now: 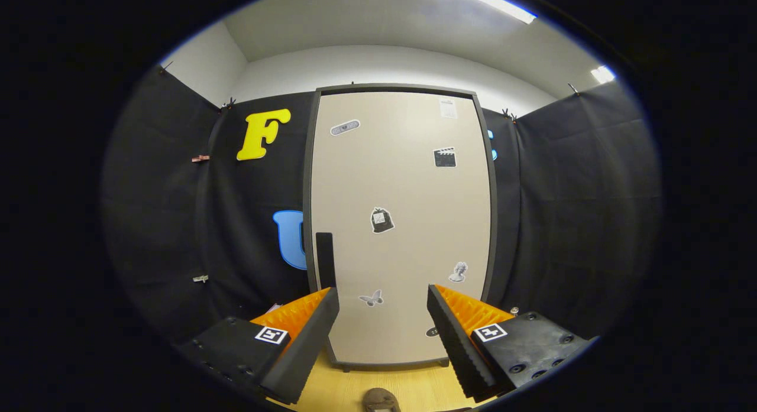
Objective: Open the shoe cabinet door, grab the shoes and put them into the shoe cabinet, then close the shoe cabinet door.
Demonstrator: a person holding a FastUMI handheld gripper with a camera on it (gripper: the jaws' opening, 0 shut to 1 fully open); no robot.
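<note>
The gripper [383, 305] is spread wide with nothing between its fingers, pointing straight at the shoe cabinet [400, 223] that stands upright ahead. The cabinet door [408, 187] is shut: a tall beige panel in a dark grey frame, dotted with small stickers, among them a butterfly, a clapperboard and a bust. A dark vertical handle [325, 259] sits low on the door's left edge, just beyond the left finger. The cabinet rests on short feet on a light wooden floor [414, 388], whose planks show in the gap between the fingers. Near the gripper, on that floor and between the fingers, the rounded top of a brown shoe [379, 400] peeks up; most of it is cut off. Black cloth walls [568, 223] hang on both sides of the cabinet, clipped along their top edge. Above them are plain white room walls and a white ceiling with a bright strip light [491, 1] at far right.
</note>
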